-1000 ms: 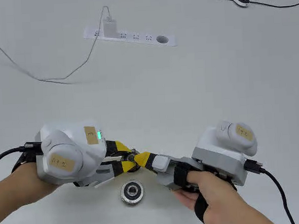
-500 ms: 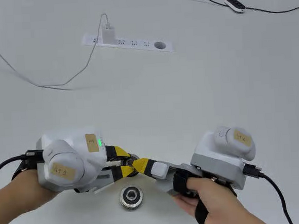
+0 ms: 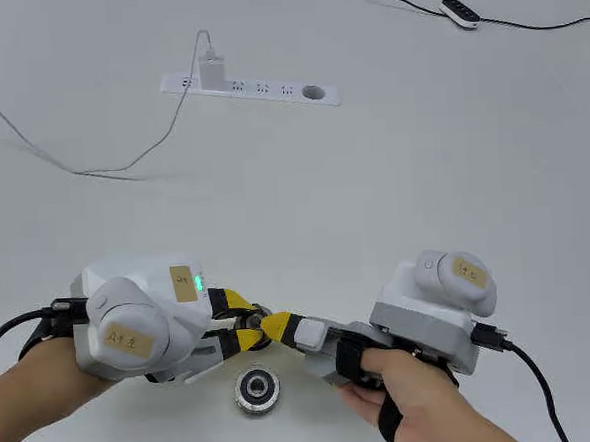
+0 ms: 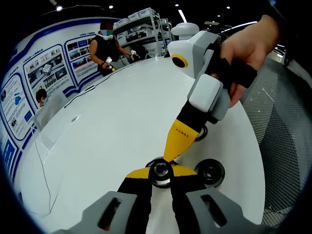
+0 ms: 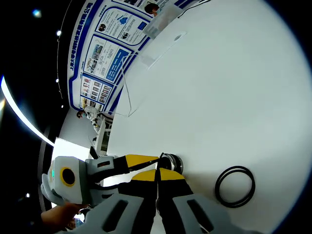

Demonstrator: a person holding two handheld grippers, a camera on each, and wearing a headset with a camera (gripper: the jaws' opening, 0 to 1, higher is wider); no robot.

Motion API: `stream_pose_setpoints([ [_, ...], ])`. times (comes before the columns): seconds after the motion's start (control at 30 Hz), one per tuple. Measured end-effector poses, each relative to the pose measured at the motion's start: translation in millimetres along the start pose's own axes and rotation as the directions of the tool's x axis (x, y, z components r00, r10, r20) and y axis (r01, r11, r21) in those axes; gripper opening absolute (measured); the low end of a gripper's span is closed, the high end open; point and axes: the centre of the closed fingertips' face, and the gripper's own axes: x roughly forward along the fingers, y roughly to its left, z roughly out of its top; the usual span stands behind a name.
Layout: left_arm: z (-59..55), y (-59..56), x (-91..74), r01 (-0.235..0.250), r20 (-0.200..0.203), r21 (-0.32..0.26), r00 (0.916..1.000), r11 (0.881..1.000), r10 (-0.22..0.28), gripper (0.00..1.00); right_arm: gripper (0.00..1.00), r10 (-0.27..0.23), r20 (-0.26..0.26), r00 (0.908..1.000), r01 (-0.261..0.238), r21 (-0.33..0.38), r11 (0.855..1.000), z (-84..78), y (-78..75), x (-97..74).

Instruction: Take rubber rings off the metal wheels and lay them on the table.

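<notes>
The left hand-held gripper (image 4: 161, 175) clamps a metal wheel (image 4: 161, 168). The right hand-held gripper (image 5: 157, 174), jaws pressed together, touches that wheel's rim. A second wheel (image 3: 256, 389) and a loose rubber ring (image 5: 235, 186) lie on the tabletop (image 3: 392, 175) near it.

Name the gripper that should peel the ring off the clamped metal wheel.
Right. The right gripper has its shut tips at the rim of the metal wheel, while the left gripper is occupied clamping that wheel steady.
</notes>
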Motion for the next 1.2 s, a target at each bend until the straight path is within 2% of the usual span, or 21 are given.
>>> stream_pose_setpoints([
  [0.17,-0.2,6.1,-8.8,-0.02,0.006,0.023,0.9998,1.0,0.02,0.2,0.01,0.006,-0.001,1.0,-0.006,0.007,1.0,-1.1,1.7,2.6],
  [0.43,0.6,17.7,-27.2,-0.058,0.031,-0.03,0.9978,0.998,0.059,0.22,0.01,0.035,-0.002,0.9994,-0.035,0.024,0.999,-2.3,9.5,6.2],
  [0.53,3.1,20.4,-30.3,-0.069,0.049,-0.061,0.9962,0.996,0.072,0.24,0.01,0.054,0.013,0.9984,-0.055,0.034,0.998,2.5,14.6,2.9],
  [0.67,13.0,23.3,-33.8,-0.083,0.089,-0.102,0.9918,0.991,0.092,0.26,0.01,0.07,0.038,0.9968,-0.072,0.046,0.996,10.2,18.6,-4.0],
  [0.8,16.2,22.9,-35.5,-0.09,0.091,-0.1,0.9909,0.991,0.099,0.29,0.01,0.08,0.07,0.9943,-0.085,0.067,0.994,19.3,18.3,-15.7],
  [1.0,18.2,18.9,-38.3,-0.088,0.092,-0.109,0.9909,0.99,0.098,0.33,0.01,0.06,0.125,0.9904,-0.075,0.119,0.99,27.3,4.2,-39.1],
  [1.2,21.0,15.4,-46.8,-0.1,0.105,-0.146,0.9877,0.984,0.116,0.33,0.01,-0.006,0.171,0.9852,-0.028,0.192,0.981,26.7,-25.0,-61.2],
])
